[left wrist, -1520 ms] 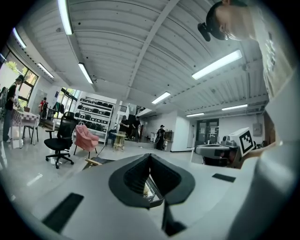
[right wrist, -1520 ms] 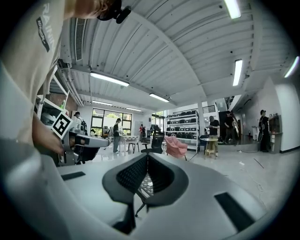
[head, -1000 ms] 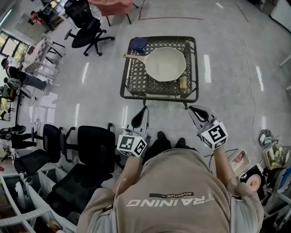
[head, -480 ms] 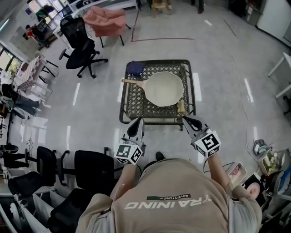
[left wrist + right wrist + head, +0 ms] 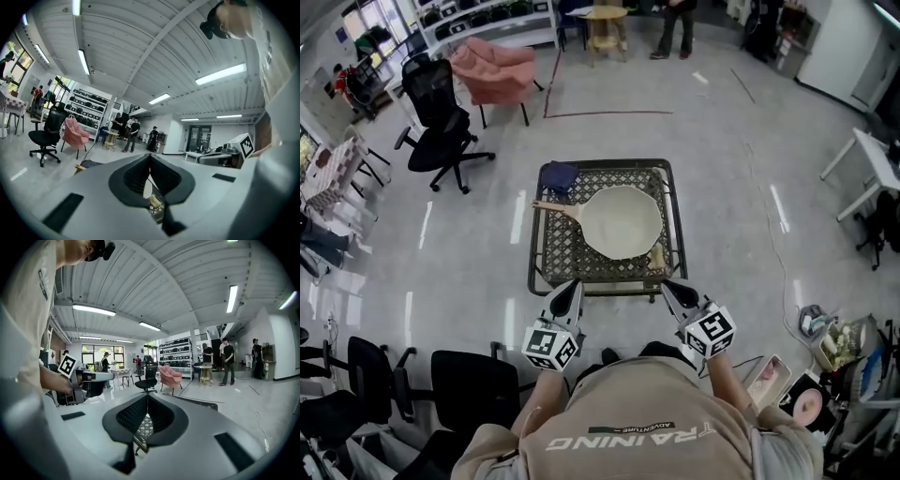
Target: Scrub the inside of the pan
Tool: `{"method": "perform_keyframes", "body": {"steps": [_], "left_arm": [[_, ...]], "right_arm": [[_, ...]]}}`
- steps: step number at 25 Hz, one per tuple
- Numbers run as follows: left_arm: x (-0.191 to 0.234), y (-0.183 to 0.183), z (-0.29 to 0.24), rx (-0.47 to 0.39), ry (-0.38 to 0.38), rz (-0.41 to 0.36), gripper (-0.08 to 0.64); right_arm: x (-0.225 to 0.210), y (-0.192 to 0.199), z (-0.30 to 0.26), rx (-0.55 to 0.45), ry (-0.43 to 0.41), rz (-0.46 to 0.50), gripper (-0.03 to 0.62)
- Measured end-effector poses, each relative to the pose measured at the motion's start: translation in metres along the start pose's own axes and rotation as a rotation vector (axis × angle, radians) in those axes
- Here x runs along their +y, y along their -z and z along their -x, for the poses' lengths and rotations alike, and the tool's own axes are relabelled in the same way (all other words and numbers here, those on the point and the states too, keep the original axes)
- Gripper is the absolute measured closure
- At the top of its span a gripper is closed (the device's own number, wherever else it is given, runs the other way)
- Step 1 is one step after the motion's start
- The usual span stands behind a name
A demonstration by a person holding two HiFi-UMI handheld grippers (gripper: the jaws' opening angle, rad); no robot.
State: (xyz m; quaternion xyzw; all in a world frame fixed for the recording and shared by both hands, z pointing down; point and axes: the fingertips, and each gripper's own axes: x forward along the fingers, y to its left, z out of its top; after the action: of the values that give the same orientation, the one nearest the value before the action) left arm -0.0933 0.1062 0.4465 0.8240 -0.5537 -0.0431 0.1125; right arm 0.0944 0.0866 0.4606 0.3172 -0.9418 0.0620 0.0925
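Note:
A cream pan (image 5: 622, 221) with a wooden handle pointing left lies on a low black mesh table (image 5: 547, 253). A yellowish sponge (image 5: 656, 257) sits by the pan's near right rim, and a dark blue cloth (image 5: 559, 176) is at the table's far left corner. My left gripper (image 5: 572, 285) and right gripper (image 5: 667, 285) hover just short of the table's near edge, both shut and holding nothing. In the left gripper view the jaws (image 5: 150, 155) meet, with a bit of the pan (image 5: 147, 190) showing below them. The right gripper's jaws (image 5: 147, 395) also meet, above the mesh (image 5: 144, 425).
Black office chairs (image 5: 441, 122) and a pink chair (image 5: 492, 66) stand to the far left. More chairs (image 5: 464, 389) are near my left side. People stand at a stool at the back (image 5: 675, 28). A white desk (image 5: 872, 169) and floor clutter (image 5: 820, 375) are on the right.
The person has walked toward the table, so it sits closer and lower in the head view. Both grippers have moved forward to its near edge. Their jaws look unchanged.

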Motion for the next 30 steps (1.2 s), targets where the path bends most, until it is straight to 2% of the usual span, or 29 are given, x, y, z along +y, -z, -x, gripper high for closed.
{"method": "perform_keyframes", "body": {"steps": [3, 6, 10, 20, 25, 30], "left_arm": [[0.009, 0.003, -0.002, -0.011, -0.018, 0.004, 0.541], [0.018, 0.006, -0.013, -0.016, -0.034, -0.027, 0.541], [0.023, -0.002, -0.032, -0.036, -0.041, -0.014, 0.541], [0.022, -0.035, -0.113, -0.022, -0.062, -0.098, 0.541], [0.007, -0.040, -0.157, 0.022, -0.050, -0.200, 0.541], [0.004, -0.030, -0.187, 0.042, -0.038, -0.106, 0.541]], "right_arm": [[-0.005, -0.002, -0.006, 0.003, 0.003, 0.012, 0.575], [-0.019, -0.007, -0.014, -0.006, 0.018, 0.027, 0.575], [-0.042, -0.010, -0.025, -0.019, 0.015, 0.027, 0.575], [-0.123, -0.036, -0.069, -0.109, -0.027, 0.026, 0.575], [-0.156, -0.028, -0.080, -0.065, -0.020, 0.092, 0.575], [-0.164, -0.018, -0.099, -0.048, -0.086, 0.086, 0.575]]}}
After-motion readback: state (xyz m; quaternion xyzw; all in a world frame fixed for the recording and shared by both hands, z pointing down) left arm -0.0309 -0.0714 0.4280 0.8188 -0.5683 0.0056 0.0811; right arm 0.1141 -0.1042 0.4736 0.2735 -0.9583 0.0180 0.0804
